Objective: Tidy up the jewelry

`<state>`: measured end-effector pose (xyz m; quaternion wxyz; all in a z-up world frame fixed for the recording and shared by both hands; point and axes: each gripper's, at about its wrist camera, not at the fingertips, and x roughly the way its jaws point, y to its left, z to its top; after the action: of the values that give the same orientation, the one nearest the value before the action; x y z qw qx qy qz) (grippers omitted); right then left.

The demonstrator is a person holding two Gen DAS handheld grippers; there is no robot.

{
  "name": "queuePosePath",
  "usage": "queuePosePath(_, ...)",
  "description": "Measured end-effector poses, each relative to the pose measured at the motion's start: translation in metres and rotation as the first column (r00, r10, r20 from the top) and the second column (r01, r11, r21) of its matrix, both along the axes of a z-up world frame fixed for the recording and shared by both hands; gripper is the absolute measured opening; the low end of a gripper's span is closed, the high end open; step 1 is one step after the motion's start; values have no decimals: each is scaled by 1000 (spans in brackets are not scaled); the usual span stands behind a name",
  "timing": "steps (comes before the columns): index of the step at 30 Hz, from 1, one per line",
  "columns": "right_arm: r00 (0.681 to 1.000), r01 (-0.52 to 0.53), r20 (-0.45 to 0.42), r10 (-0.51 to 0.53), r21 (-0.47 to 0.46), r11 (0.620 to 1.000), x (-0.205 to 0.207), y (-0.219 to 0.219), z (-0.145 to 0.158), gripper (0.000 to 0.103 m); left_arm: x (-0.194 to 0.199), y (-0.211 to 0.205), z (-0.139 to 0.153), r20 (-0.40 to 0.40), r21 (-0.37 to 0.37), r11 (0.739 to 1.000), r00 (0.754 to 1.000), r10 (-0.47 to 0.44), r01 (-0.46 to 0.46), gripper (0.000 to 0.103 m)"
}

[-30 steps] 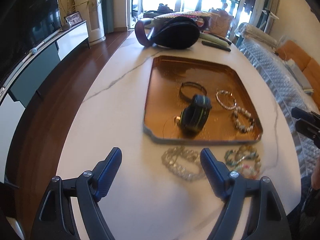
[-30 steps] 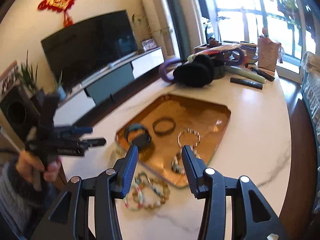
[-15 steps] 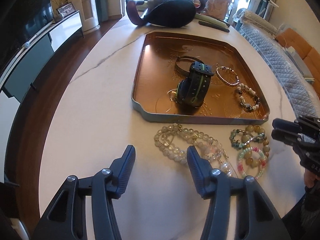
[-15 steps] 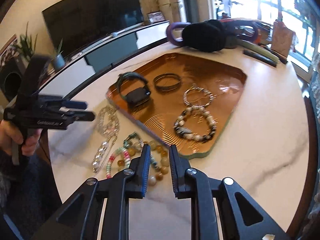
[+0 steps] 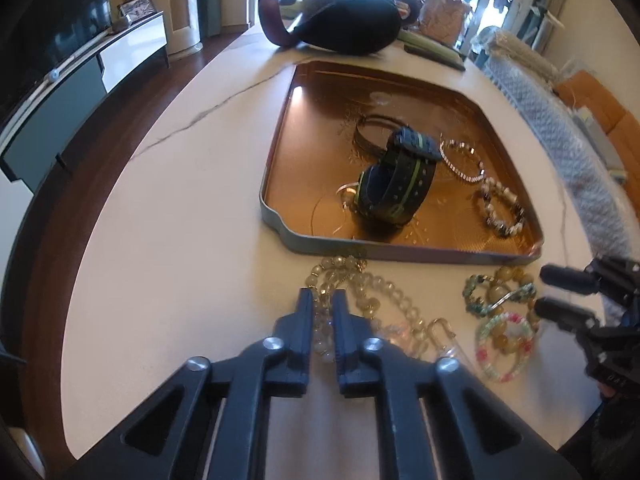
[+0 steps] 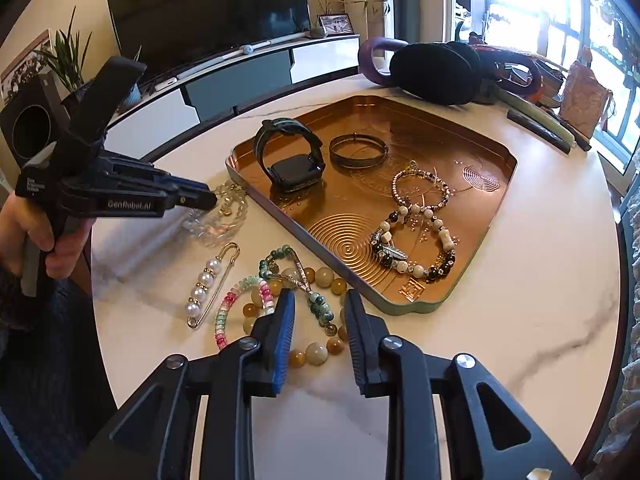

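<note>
A copper tray [image 5: 280,148] [image 6: 496,216] holds a dark watch [image 5: 394,188] [image 6: 290,156], a bangle [image 6: 358,151], a silver chain bracelet [image 6: 420,188] and a black-and-white bead bracelet [image 6: 412,244]. On the table before it lie a clear bead bracelet [image 5: 360,284] [image 6: 218,220], a pearl pin [image 6: 208,284], and green, pink and amber bead bracelets [image 6: 316,300] [image 5: 504,332]. My left gripper [image 5: 323,300] is shut on the clear bead bracelet, also seen in the right wrist view [image 6: 200,200]. My right gripper [image 6: 318,308] is open over the green and amber bracelets.
A black bag with a purple strap [image 5: 344,20] [image 6: 432,72] and remotes [image 6: 540,124] lie beyond the tray. A TV and low cabinet [image 6: 248,60] stand across the floor. A quilted sofa [image 5: 560,120] runs along the table's right side.
My left gripper moved forward and closed onto the clear bead bracelet. My right gripper, nearly shut half a second ago, opened and moved down over the green and amber bracelets.
</note>
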<state>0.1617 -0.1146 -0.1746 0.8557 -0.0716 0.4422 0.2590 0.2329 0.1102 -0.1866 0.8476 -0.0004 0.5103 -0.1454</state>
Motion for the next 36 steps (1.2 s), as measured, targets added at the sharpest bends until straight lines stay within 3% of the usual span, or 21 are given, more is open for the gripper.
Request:
queuePosePath(4, 1000, 1, 9, -1, 1, 1000, -1, 0, 2, 29, -4, 5, 16, 34, -35, 999, 999, 11, -10, 1)
queuePosePath(6, 1000, 2, 12, -2, -2, 1000, -1, 0, 2, 31, -4, 2, 17, 35, -14, 1000, 999, -13, 13, 1)
queuePosePath(8, 1000, 4, 10, -4, -8, 1000, 0, 1, 1, 32, -2, 1, 8, 8, 10, 1000, 1000, 7, -7, 2)
queuePosePath(10, 1000, -1, 11, 1, -17, 1000, 0, 4, 0, 32, 0, -1, 0, -35, -28, 1000, 999, -9, 8, 3)
queuePosePath(14, 1000, -2, 28, 2, -14, 1000, -1, 7, 2, 32, -6, -14, 4, 7, 11, 999, 999, -46, 46, 18)
queuePosePath(16, 999, -12, 35, 13, -24, 1000, -2, 10, 1, 32, -7, -19, 5, 9, -4, 998, 998, -64, 64, 22)
queuePosePath(21, 999, -25, 34, 27, -63, 998, -2, 14, -5, 32, -10, -35, 0, 3, 15, 993, 993, -121, 121, 22)
queuePosePath(24, 999, -16, 36, 19, -72, 997, 0, 14, -6, 30, -9, -43, -5, 6, 68, 989, 991, -135, 135, 23)
queuePosePath(32, 998, -22, 62, 28, -104, 994, 0, 18, -8, 29, -4, -36, -8, 3, 47, 994, 995, -97, 97, 23)
queuePosePath(34, 997, -24, 67, 32, -113, 993, -1, 19, -8, 21, -4, -36, -8, 8, 49, 994, 995, -103, 103, 21)
queuePosePath(35, 997, -31, 64, 39, -123, 992, -1, 20, -8, 8, -5, -38, -9, 14, 59, 992, 994, -113, 112, 19)
queuePosePath(36, 998, -38, 49, 44, -125, 991, -1, 20, -10, 7, -6, -38, -8, 20, 68, 991, 993, -119, 117, 9)
